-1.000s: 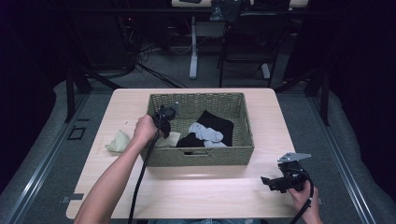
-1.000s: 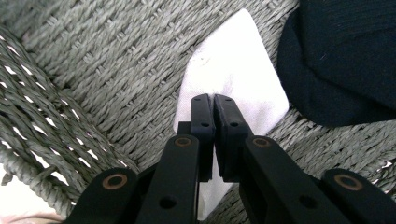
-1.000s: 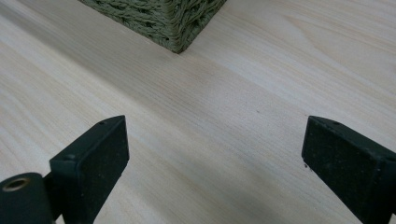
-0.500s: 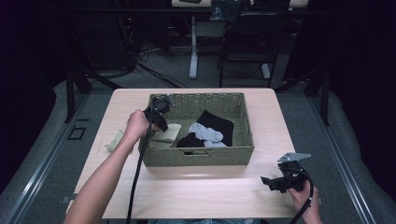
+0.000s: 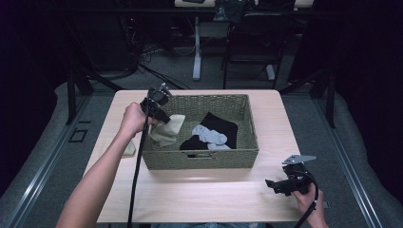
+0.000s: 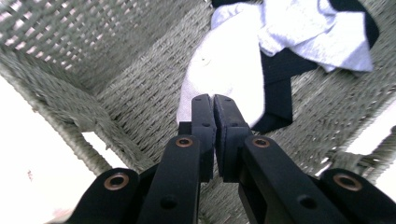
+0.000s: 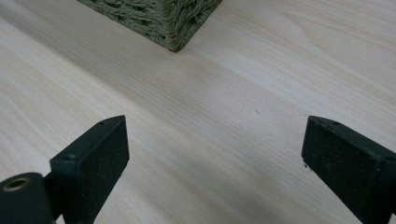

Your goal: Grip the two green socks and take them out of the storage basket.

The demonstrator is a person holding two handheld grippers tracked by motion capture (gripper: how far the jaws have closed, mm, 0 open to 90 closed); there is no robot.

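A green wicker basket [image 5: 247,121] stands in the middle of the wooden table [image 5: 209,190]. Inside it lie a black garment [image 5: 223,127] and a light grey cloth [image 5: 209,135]. My left gripper [image 5: 161,118] hangs over the basket's left end, shut on a pale beige cloth [image 5: 167,130] that dangles from it. In the left gripper view the jaws pinch the top edge of that pale cloth [image 6: 224,74] above the basket floor [image 6: 140,93]. My right gripper [image 5: 278,185] rests near the front right of the table, open, with bare wood between its jaws [image 7: 210,140].
Another pale cloth [image 5: 129,149] lies on the table left of the basket, partly behind the forearm. A basket corner [image 7: 177,28] lies ahead of the right gripper. Chairs and table legs stand on the dark floor beyond the table.
The left gripper has risen from the basket's left end with the beige cloth in its jaws, lifting it clear of the basket floor. The right gripper has stayed put.
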